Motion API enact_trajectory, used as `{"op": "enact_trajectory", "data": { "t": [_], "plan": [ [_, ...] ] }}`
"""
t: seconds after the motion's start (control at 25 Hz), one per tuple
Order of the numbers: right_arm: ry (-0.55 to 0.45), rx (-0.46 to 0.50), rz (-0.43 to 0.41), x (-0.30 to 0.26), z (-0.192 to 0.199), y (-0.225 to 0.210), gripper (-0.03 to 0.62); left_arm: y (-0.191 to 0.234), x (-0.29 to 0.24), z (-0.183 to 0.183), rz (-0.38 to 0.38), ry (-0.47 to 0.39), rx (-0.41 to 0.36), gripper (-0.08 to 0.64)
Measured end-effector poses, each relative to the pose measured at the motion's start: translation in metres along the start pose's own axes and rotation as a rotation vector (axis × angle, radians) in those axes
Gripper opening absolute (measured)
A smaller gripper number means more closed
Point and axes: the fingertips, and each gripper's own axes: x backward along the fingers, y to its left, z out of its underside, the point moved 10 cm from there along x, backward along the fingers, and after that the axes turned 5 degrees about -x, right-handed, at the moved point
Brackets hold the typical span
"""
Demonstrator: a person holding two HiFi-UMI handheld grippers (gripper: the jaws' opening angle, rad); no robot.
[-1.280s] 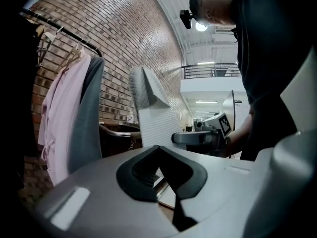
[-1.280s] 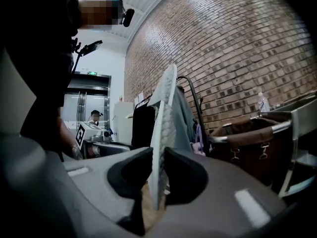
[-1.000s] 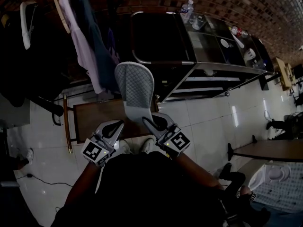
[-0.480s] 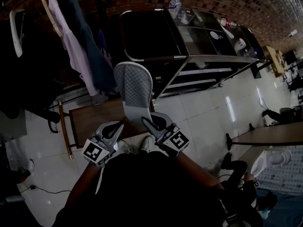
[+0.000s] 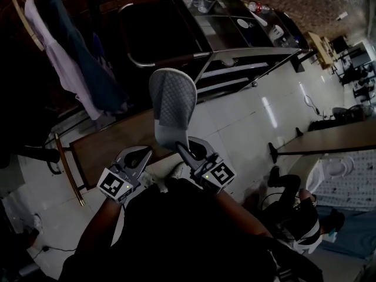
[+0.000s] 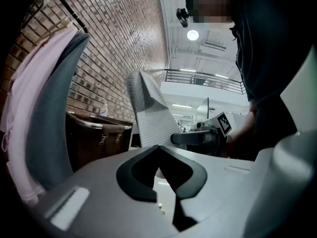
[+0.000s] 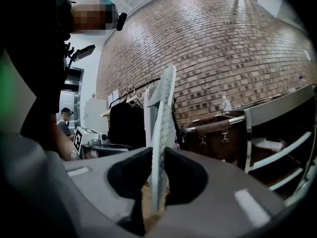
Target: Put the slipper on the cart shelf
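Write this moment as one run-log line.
right gripper: shut on slipper | left gripper: shut, empty | cart shelf: no slipper yet

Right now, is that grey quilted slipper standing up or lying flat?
Upright: the grey quilted slipper points upward, clamped in the right gripper.

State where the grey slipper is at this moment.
In the head view's middle, the slipper stands upright, clamped in the right gripper, short of the metal cart ahead.

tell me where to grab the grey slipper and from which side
Grip the slipper by its narrow lower end, from below, jaws across the sole, as the right hand-held gripper does. The sole is thin and stands upright, wide end up, so the jaws close on its flat faces.
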Motion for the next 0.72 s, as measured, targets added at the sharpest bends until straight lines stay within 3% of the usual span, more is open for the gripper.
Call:
{"op": "enact_trajectory", "data": {
  "t": [0.36, 0.72],
  "plan": [
    [-0.041, -0.019, 0.074, 0.048, -0.002, -0.034, 0.064, -0.027, -0.047, -0.006, 0.073, -0.005, 0.0, 0.003],
    [-0.062, -0.024, 0.069, 0.116, -0.003, -0.091, 0.064, -0.079, -0.123, -0.017, 0.109, 0.031, -0.024, 0.003]
  ]
}}
